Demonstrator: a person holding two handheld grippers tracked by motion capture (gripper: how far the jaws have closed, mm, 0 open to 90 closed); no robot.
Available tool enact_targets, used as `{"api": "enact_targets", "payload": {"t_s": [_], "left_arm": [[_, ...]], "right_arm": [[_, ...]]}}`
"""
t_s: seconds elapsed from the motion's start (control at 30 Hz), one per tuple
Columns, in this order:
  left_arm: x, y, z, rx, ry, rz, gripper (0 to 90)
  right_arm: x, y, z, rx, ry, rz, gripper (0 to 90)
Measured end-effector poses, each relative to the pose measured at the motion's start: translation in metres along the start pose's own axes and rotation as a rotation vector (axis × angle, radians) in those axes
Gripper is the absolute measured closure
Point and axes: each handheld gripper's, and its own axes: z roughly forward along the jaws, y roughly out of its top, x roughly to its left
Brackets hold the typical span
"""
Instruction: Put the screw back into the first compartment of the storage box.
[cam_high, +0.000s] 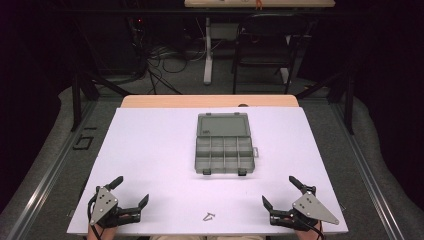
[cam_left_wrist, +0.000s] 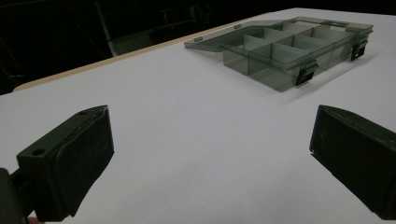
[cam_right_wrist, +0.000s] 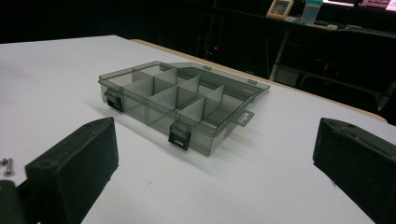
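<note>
1. Smoky grey see-through plastic compartment box (cam_high: 224, 149) sits mid-table on the white matte sheet (cam_high: 150, 150), lid flat open behind it, thin dividers making small square cells, two dark latches on the near wall.
2. Small metal screws (cam_high: 209, 216), shiny, countersunk heads, lie near the front edge, between your hands and well apart from the box.
3. Your left gripper (cam_high: 131, 194): black blocky jaws spread wide, nothing between them, grey three-cornered plate on top. It's near the front-left corner.
4. Your right gripper (cam_high: 278, 192): jaws spread wide too, nothing between them, front-right, screws just off to its left.
5. Light wood table edge (cam_high: 210, 101) shows beyond the sheet.
</note>
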Motion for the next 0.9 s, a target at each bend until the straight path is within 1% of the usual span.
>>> {"api": "enact_targets", "payload": {"t_s": [0.33,0.43,0.57,0.6,0.63,0.7,0.77,0.83,0.87,0.9], "left_arm": [[-0.003,0.001,0.004,0.008,-0.011,0.002,0.0],[-0.004,0.002,0.005,0.002,-0.014,-0.001,0.0],[-0.006,0.004,0.008,-0.001,-0.028,-0.004,0.0],[-0.008,0.006,0.01,0.0,-0.035,0.006,0.0],[-0.009,0.006,0.011,-0.005,-0.039,-0.002,0.0],[-0.01,0.007,0.011,-0.001,-0.045,0.002,0.0],[-0.015,0.009,0.015,-0.007,-0.058,0.006,0.0],[-0.016,0.01,0.017,-0.006,-0.062,0.009,0.0],[-0.02,0.011,0.019,-0.001,-0.076,0.016,0.0],[-0.02,0.011,0.019,-0.001,-0.076,0.016,0.0]], "right_arm": [[0.0,0.0,0.0,0.0,0.005,0.001,0.0],[0.0,0.0,0.0,0.0,0.007,0.002,0.0],[0.0,0.0,0.0,0.001,0.008,0.003,0.0],[0.0,0.0,0.0,0.003,0.007,0.001,0.0],[0.0,0.0,0.0,0.001,0.008,0.002,0.0],[0.0,0.0,0.001,0.001,0.007,0.004,0.0],[0.0,0.0,0.001,0.0,0.007,0.001,0.0],[0.0,0.0,0.0,0.002,0.007,0.001,0.0],[0.0,0.0,0.001,0.002,0.009,0.003,0.0],[0.0,0.0,0.001,0.002,0.009,0.003,0.0]]}}
